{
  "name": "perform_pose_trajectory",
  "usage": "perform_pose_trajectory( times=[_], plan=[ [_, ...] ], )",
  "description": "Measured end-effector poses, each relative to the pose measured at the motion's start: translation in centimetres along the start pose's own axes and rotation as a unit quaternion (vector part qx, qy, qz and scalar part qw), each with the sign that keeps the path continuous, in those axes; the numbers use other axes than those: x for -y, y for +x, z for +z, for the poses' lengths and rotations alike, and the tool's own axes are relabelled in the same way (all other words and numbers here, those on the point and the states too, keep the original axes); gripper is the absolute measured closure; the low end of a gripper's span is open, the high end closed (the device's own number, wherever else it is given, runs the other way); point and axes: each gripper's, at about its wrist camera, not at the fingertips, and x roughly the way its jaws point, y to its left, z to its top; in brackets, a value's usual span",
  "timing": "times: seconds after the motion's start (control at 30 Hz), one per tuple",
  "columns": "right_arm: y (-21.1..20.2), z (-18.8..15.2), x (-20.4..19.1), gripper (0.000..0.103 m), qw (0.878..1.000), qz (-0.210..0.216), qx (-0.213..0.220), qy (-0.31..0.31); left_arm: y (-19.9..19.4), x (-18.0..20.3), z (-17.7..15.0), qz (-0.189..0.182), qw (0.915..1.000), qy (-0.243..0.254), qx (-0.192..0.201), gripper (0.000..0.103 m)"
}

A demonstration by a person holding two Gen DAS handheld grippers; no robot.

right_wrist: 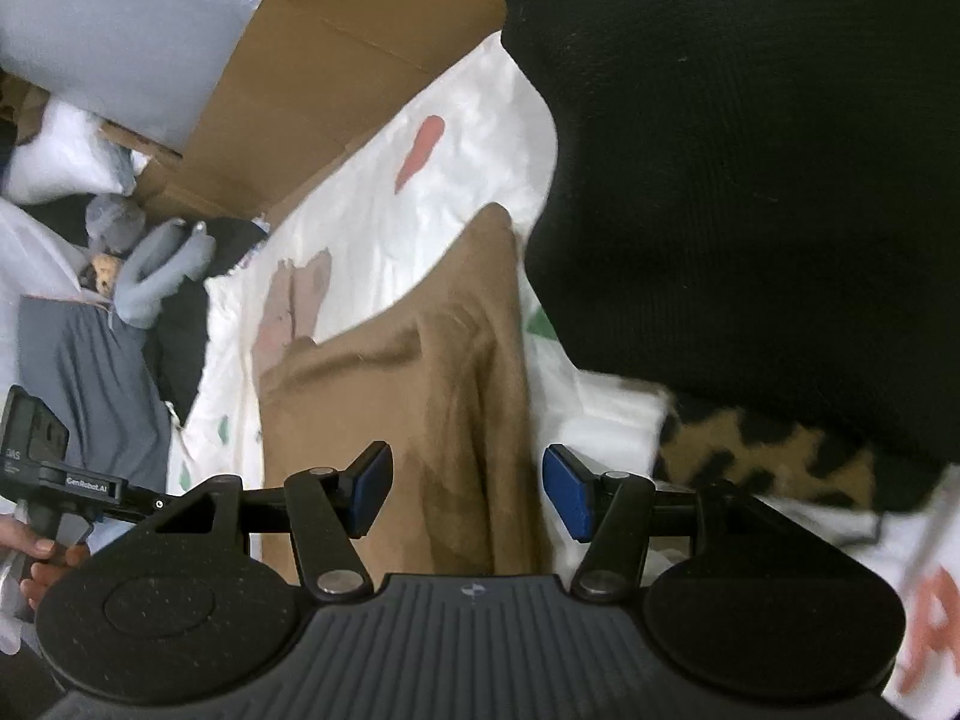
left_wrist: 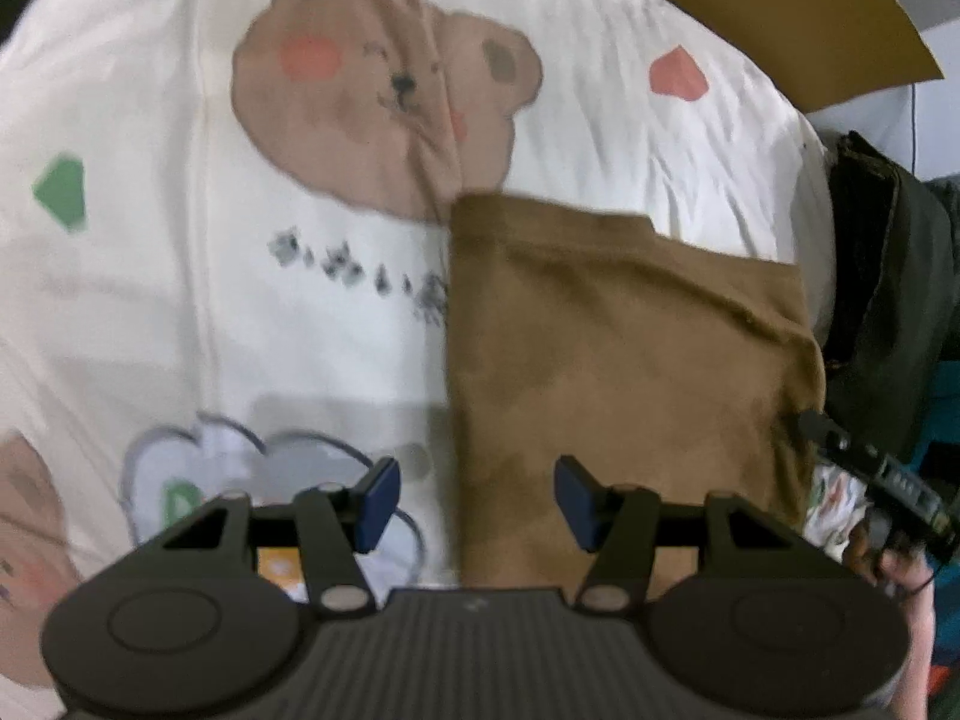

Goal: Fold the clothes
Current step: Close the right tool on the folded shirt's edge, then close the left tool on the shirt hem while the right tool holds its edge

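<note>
Currently, on my left wrist view, the left gripper (left_wrist: 471, 501) hangs part open and empty over the brown garment (left_wrist: 624, 372), which looks already folded into a rectangle on the bear-print sheet (left_wrist: 180, 276).

Right wrist view: right gripper (right_wrist: 468, 492) likewise open, holding nothing; cloth edges blurred, perhaps one more fold left.

Brown garment (left_wrist: 624, 360): soft plain cloth, folded to a rough rectangle, creased, lying flat on the bear-print bedsheet (left_wrist: 180, 300).
</note>
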Motion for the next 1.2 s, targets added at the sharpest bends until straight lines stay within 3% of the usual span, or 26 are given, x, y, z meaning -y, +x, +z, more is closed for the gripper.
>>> perform_pose_trajectory(
  times=[0.17, 0.37, 0.63, 0.77, 0.8, 0.9, 1.03, 1.2],
  plan=[
    [1.7, 0.8, 0.3, 0.041, 1.0, 0.002, -0.001, 0.01, -1.2, -1.2, 1.8, 0.011, 0.9998, 0.012, 0.011, 0.042],
    [3.3, 1.7, 0.3, 0.041, 0.999, 0.024, -0.031, 0.004, 0.0, -1.5, 3.2, -0.012, 0.9995, 0.016, 0.026, 0.041],
    [5.0, 2.6, -0.2, 0.042, 0.999, 0.023, -0.038, 0.003, 3.6, -1.2, 4.0, -0.032, 0.9986, 0.042, 0.0, 0.041],
    [4.7, 3.0, -0.2, 0.075, 0.999, 0.024, -0.047, 0.001, 4.6, -1.3, 4.0, -0.038, 0.9976, 0.058, -0.011, 0.041],
    [4.2, 3.1, -0.1, 0.078, 0.999, 0.031, -0.045, 0.001, 4.8, -1.4, 4.0, -0.041, 0.9973, 0.059, -0.011, 0.041],
    [2.9, 3.2, -0.1, 0.077, 0.999, 0.039, -0.036, -0.002, 5.0, -1.9, 4.2, -0.054, 0.9967, 0.06, -0.008, 0.041],
    [3.3, 3.3, 0.4, 0.075, 0.999, 0.012, -0.051, 0.0, 5.2, -2.6, 4.4, -0.074, 0.9955, 0.059, -0.001, 0.041],
    [4.3, 3.5, 0.9, 0.062, 0.998, 0.003, -0.066, 0.008, 5.7, -3.2, 4.2, -0.097, 0.9939, 0.052, -0.004, 0.041]
  ],
)
